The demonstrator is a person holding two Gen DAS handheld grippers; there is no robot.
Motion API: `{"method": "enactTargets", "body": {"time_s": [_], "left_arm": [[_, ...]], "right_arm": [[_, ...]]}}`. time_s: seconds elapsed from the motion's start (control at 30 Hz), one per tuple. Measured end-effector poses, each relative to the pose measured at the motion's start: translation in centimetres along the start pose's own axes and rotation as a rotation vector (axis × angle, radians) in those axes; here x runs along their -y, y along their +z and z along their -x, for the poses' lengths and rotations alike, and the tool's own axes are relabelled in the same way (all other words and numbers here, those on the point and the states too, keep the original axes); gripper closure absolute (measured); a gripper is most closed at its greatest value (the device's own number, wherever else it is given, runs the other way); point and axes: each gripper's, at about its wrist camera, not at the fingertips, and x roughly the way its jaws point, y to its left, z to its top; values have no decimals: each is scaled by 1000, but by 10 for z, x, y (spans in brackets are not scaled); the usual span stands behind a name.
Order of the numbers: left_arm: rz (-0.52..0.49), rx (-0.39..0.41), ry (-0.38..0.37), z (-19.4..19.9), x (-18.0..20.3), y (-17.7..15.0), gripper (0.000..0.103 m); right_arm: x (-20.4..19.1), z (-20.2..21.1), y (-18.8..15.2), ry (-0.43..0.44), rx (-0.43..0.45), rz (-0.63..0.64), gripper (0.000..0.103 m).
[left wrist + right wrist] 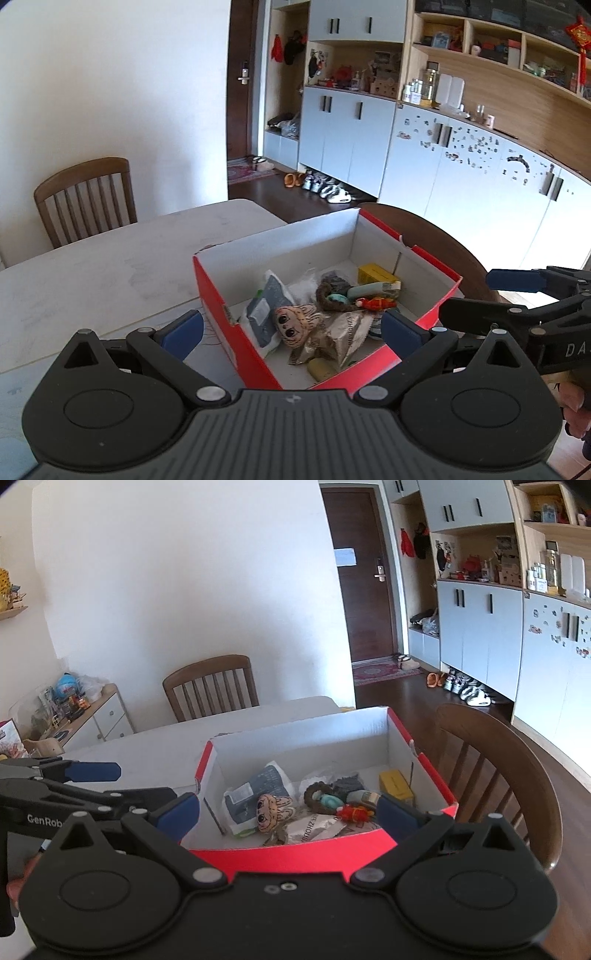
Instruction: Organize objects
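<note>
A red cardboard box (pixel 218 291) with a white inside stands on the pale table (pixel 92 266). It holds a doll-face plush (pixel 295 325), a grey pouch (pixel 267 310), a yellow box (pixel 376 275), a foil packet (pixel 347 332) and several small items. The box also shows in the right wrist view (pixel 295 856). My left gripper (pixel 291 332) is open and empty, over the box's near left corner. My right gripper (pixel 288 812) is open and empty, just before the box's near wall. Each gripper shows in the other's view: the right one (pixel 517 295) and the left one (pixel 92 786).
A wooden chair (pixel 85 199) stands at the table's far side and another (pixel 498 775) just right of the box. Cabinets and shelves (pixel 443 147) line the right wall, shoes on the floor (pixel 325 186). A low cabinet with toys (pixel 74 709) stands at the left.
</note>
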Motion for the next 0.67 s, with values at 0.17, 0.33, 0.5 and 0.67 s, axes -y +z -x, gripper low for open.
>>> {"method": "enactTargets", "body": {"time_s": [0.17, 0.33, 0.5, 0.67], "left_arm": [[-7, 9, -23, 0, 5, 2, 0], [-16, 22, -26, 0, 8, 3, 0], [-20, 19, -11, 0, 7, 4, 0], [-6, 20, 11, 1, 0, 4, 0]], "right_arm": [[4, 3, -1, -4, -6, -15, 1], [6, 5, -1, -9, -6, -21, 1], [8, 5, -1, -13, -7, -27, 1], [8, 1, -1, -15, -15, -27, 1]]}}
